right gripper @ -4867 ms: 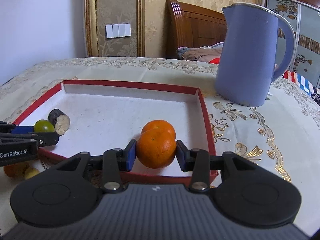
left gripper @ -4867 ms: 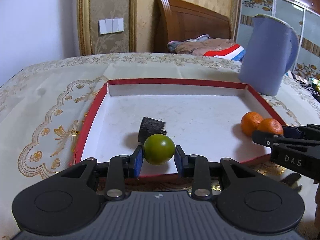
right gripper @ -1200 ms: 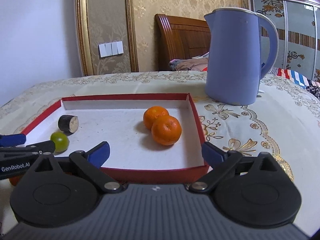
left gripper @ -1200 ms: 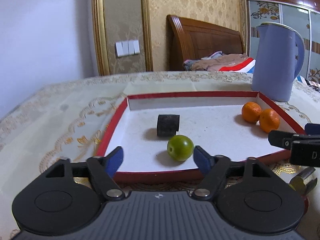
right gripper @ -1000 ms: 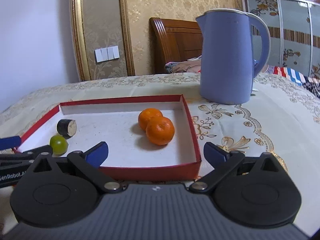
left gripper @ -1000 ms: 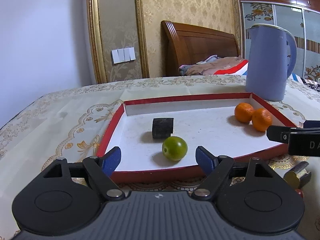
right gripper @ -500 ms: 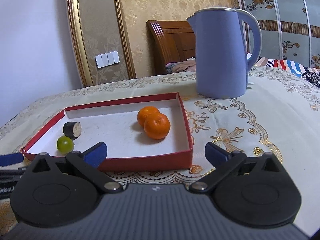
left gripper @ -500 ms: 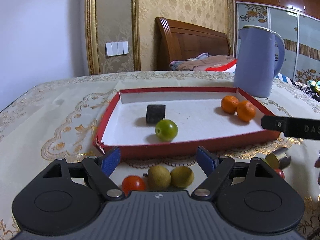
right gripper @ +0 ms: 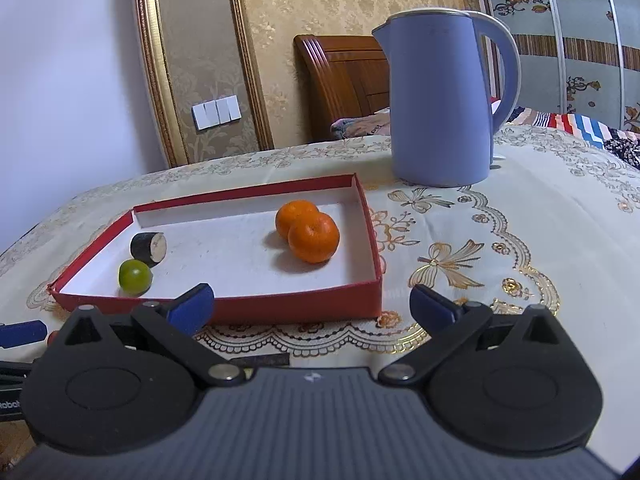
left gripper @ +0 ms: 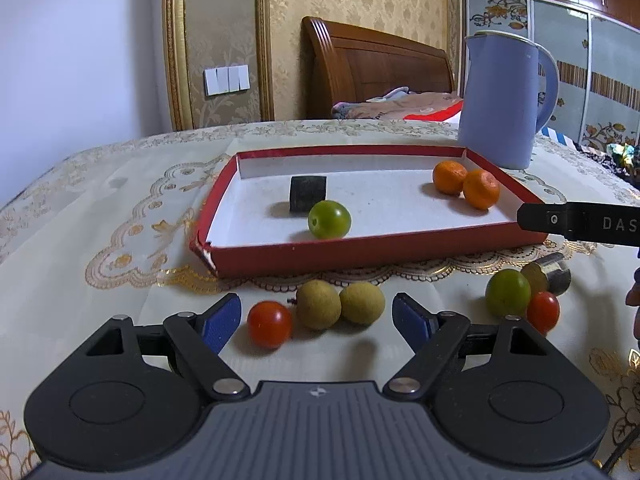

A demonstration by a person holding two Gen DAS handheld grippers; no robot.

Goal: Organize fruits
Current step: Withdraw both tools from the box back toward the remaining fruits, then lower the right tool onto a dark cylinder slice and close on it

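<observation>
The left gripper (left gripper: 316, 318) hangs with its jaws spread wide and empty over the loose fruit by the near edge of the table (left gripper: 80, 248). Between its blue pads lie a tomato (left gripper: 269, 323) and two brownish fruits (left gripper: 340, 309), all three close together. The likely next pick is one of these. To do it well, centre the jaws on a single fruit, come down low so the pads meet its widest part, and close gently: the tomato looks soft and all three can roll. Taking the tomato first, at the end of the row, avoids nudging its neighbours.

The right gripper (right gripper: 312, 304) is also spread and empty, facing the tray's near wall. A green fruit (left gripper: 508, 293), a second tomato (left gripper: 543, 312) and a cut stub (left gripper: 554, 274) wait farther right.

The red tray (left gripper: 360, 256) already holds a green fruit (left gripper: 329, 219) and a dark stub (left gripper: 307, 193) towards its left, two oranges (left gripper: 466, 184) at its far right corner.

An embroidered cloth covers the table; a blue kettle (right gripper: 440, 100) stands beyond the tray. Behind are a bed headboard (left gripper: 380, 76), gold wallpaper and wall switches (left gripper: 227, 79).
</observation>
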